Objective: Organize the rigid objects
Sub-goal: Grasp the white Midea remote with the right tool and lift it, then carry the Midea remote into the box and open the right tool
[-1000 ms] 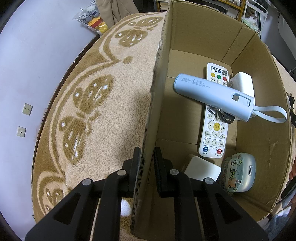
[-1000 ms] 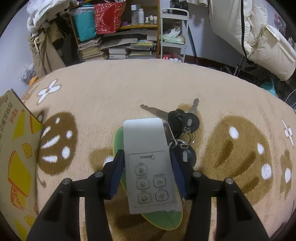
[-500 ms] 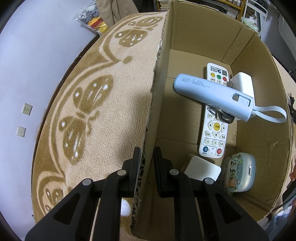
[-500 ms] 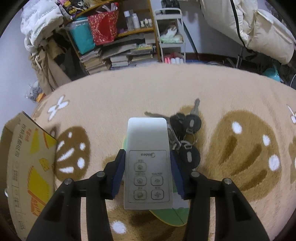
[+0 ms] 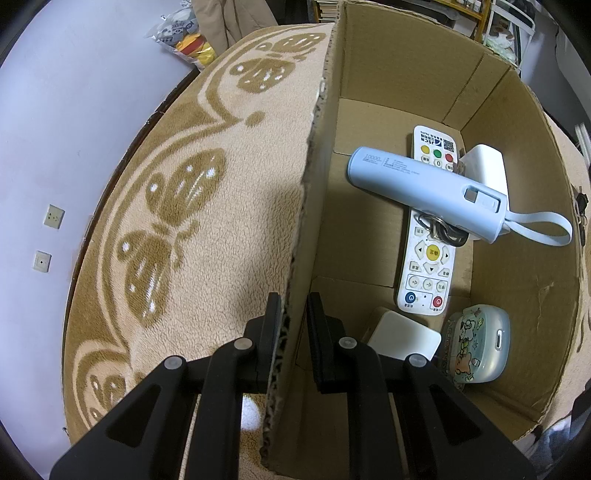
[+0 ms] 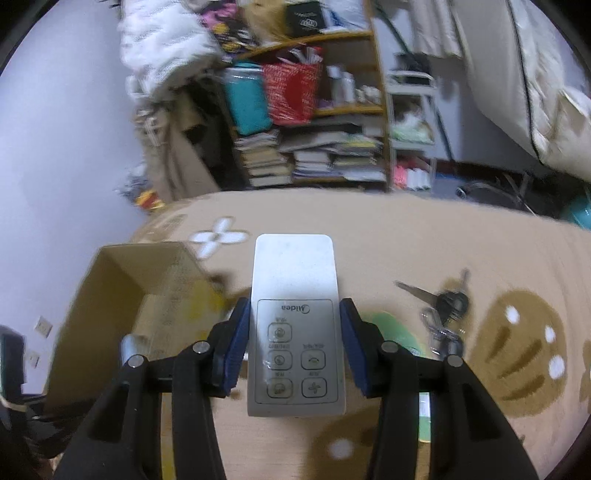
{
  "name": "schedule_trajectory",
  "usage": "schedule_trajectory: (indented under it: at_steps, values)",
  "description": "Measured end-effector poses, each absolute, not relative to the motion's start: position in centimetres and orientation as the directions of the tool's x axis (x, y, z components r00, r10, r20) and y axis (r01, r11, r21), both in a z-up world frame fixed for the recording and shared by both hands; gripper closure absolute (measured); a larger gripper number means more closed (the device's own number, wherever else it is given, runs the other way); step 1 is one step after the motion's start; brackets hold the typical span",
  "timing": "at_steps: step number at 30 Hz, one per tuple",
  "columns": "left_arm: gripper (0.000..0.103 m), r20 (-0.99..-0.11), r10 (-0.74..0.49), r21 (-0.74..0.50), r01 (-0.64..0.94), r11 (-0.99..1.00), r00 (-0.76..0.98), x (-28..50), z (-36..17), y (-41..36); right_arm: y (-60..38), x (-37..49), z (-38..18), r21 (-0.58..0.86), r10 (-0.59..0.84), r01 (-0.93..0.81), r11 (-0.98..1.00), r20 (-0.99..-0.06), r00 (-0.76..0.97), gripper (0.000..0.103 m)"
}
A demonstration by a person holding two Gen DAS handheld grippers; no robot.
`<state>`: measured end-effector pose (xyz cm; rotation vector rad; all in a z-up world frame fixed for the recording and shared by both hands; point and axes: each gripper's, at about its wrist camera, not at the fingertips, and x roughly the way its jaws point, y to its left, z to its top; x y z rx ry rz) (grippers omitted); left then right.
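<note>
My left gripper (image 5: 293,314) is shut on the near wall of a cardboard box (image 5: 317,184), one finger outside and one inside. Inside lie a long white remote (image 5: 430,236), a pale blue power bank (image 5: 424,192) across it, a white adapter (image 5: 487,170), a white square block (image 5: 404,339) and a cartoon-printed case (image 5: 476,343). In the right wrist view my right gripper (image 6: 293,321) is shut on a white Midea remote (image 6: 295,321), lifted above the blanket. The same box (image 6: 147,291) is at lower left there. A bunch of keys (image 6: 443,310) and a green flat item (image 6: 391,325) lie on the blanket.
A beige patterned blanket (image 5: 184,206) covers the surface around the box. Beyond it stand a cluttered bookshelf (image 6: 314,140), a white rack (image 6: 413,125) and a pale padded coat (image 6: 535,74). A plush toy bag (image 5: 184,33) sits past the blanket's far edge.
The right gripper rose with the white remote, lifting it off the green item and keys, and swung left so the box came into view. The left gripper stayed on the box wall.
</note>
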<state>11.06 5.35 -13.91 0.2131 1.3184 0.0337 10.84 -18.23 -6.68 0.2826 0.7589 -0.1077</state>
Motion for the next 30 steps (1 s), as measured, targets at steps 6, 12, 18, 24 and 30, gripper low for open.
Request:
schedule_trajectory:
  at_steps: [6,12,18,24,30]
  values:
    - [0.089,-0.957,0.144,0.173,0.096,0.98,0.251,11.1,-13.9,5.3,-13.4,10.6,-5.1,0.216,0.098,0.06,0.975,-0.652,0.752,0.052]
    - [0.089,-0.957,0.143,0.171,0.095,0.981,0.251,11.1,-13.8,5.4,-9.2,10.0,-4.7,0.206,0.167,-0.043,0.978,-0.635,0.754,0.052]
    - [0.089,-0.958,0.14,0.168,0.094,0.981,0.25,11.1,-13.8,5.4,-7.8,9.7,-5.7,0.215,0.205,-0.081,0.973,-0.652,0.731,0.052]
    - [0.089,-0.958,0.138,0.166,0.094,0.982,0.25,11.2,-13.7,5.4,-7.5,9.8,-6.2,0.205,0.208,-0.092,0.974,-0.663,0.719,0.052]
    - [0.089,-0.958,0.139,0.167,0.094,0.981,0.25,11.2,-13.7,5.4,-7.4,9.9,-6.7,0.202,0.21,-0.096,0.975,-0.673,0.71,0.052]
